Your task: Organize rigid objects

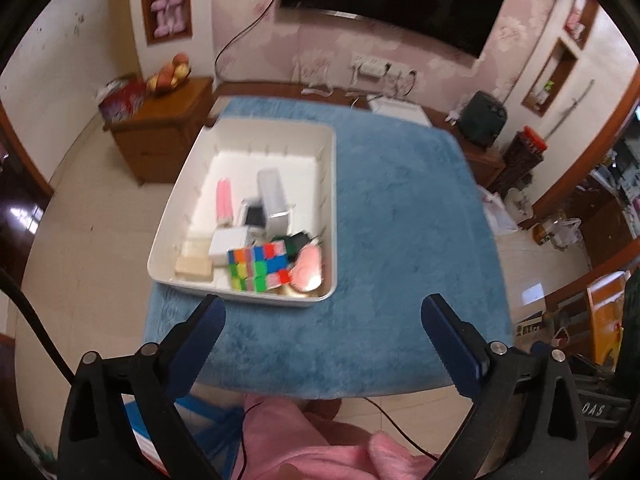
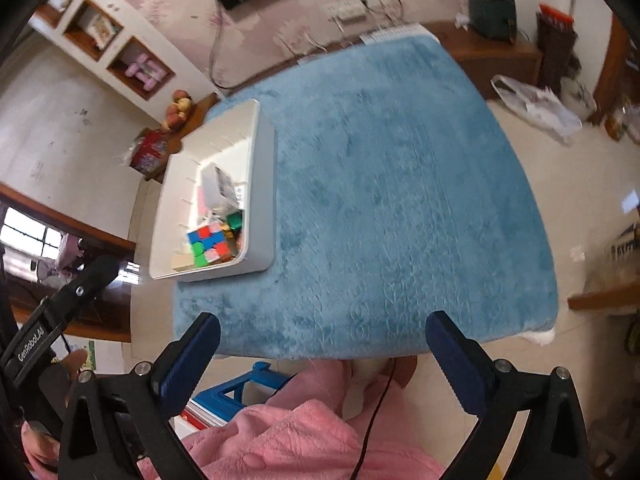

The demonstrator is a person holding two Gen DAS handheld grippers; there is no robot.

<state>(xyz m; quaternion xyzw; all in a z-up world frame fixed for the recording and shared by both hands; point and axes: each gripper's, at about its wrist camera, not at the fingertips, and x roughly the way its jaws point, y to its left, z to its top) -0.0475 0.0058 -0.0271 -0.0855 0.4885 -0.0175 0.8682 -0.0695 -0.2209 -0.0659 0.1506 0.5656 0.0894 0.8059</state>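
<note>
Left gripper (image 1: 322, 312): jaws spread wide with nothing between them, only blue cloth behind; it hangs over the near edge of the table, tilted down toward the bin.
Right gripper (image 2: 322, 332): jaws likewise wide apart and empty, over the near edge, right of the bin; in its view the left gripper's black body shows at the far left.
White bin (image 1: 328, 184): a rectangular plastic tub on the left half of the table, its near wall close to the near edge; ribbed slots line the inner walls, likely for dividers.
Puzzle cube (image 1: 258, 266): multicoloured, inside the bin against the near wall, lying among the other things.
Other contents: a pink bar (image 1: 224, 200) toward the left, a white box (image 1: 274, 196) standing taller mid-bin, a white cube-shaped block (image 1: 228, 246), a cream slab (image 1: 194, 266) in the near-left corner, and a pink round item (image 1: 308, 268) in the near-right corner; dark small items between them are too blurred to name.
Blue plush cloth (image 2: 400, 200): covers the whole tabletop; its right half is bare of loose objects.
Person: pink garment (image 2: 288, 440) at the near edge, between the grippers.
Task stage: every rigid object visible sits in the bin, so the sorting looks finished or nearly so; both empty grippers fit that reading.
</note>
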